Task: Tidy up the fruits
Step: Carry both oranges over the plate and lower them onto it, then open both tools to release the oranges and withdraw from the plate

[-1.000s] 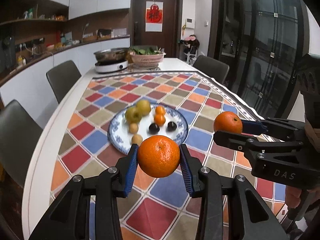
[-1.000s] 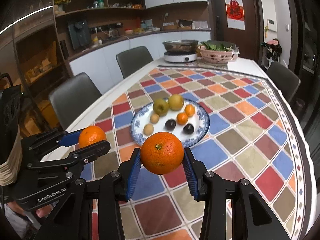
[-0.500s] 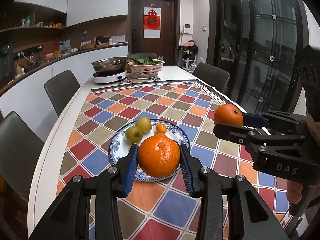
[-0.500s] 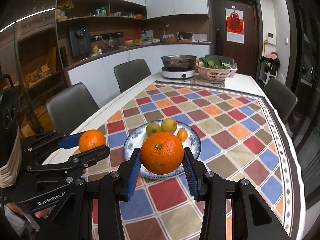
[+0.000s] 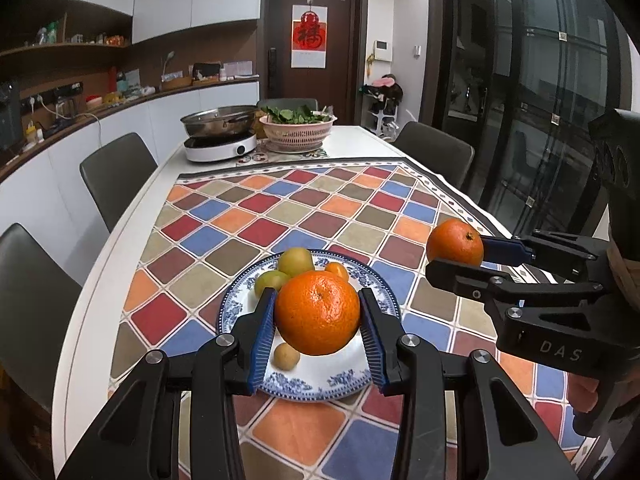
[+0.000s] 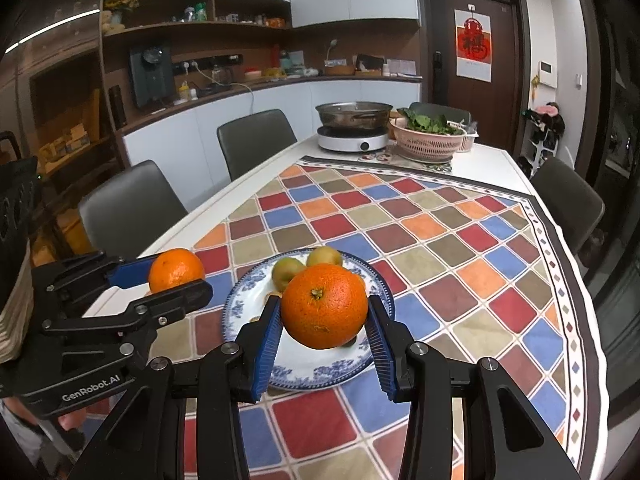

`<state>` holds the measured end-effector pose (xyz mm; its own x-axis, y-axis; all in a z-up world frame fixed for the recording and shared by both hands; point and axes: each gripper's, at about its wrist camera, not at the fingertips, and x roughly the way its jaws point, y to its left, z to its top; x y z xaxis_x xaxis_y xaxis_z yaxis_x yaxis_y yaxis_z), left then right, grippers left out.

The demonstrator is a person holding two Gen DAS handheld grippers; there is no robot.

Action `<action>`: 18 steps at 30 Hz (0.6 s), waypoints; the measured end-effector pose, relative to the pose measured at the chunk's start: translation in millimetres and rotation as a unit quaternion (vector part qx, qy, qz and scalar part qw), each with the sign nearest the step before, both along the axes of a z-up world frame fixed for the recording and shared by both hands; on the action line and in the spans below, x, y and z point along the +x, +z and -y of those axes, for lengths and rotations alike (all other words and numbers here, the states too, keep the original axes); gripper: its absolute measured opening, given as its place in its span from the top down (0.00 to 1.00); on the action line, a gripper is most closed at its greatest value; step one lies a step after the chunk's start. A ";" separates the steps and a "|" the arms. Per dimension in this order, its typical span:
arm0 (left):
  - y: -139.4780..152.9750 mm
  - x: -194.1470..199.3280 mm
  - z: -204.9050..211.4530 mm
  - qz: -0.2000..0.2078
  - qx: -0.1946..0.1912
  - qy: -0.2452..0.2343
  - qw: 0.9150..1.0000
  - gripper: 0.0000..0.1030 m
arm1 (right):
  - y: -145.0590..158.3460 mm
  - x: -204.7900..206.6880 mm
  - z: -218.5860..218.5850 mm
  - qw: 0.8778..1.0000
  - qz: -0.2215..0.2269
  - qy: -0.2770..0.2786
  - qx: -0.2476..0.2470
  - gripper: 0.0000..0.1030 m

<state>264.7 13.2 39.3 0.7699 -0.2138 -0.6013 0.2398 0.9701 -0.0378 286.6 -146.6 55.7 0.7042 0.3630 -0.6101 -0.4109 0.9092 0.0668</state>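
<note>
Both claws loaded over plate
Your left claw (image 5: 318, 338) and right claw (image 6: 324, 336) each clamp an orange (plate (image 5: 320, 384) crowded): release high and it could roll off

A plate (image 5: 320, 384) sat on the cloth (image 5: 304, 208) covering the worktop (image 5: 100, 280), with small fruits (image 5: 296, 261) on it. Above its near side the left gripper (image 5: 318, 332) held an orange (image 5: 318, 313); the right gripper (image 6: 323, 330) held another orange (image 6: 324, 311) beside it. Behind, at the far end, a pan on a cooker (image 5: 220, 142) stood left of a basket (image 5: 297, 131). Chairs (image 5: 116, 176) lined both sides, seemingly tucked close.
</note>
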 end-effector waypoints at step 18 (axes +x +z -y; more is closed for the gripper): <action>-49.3 77.3 -2.2 -0.062 0.006 0.009 0.998 0.61 | -50.5 78.8 -5.1 0.998 -0.066 -0.011 -0.019 0.59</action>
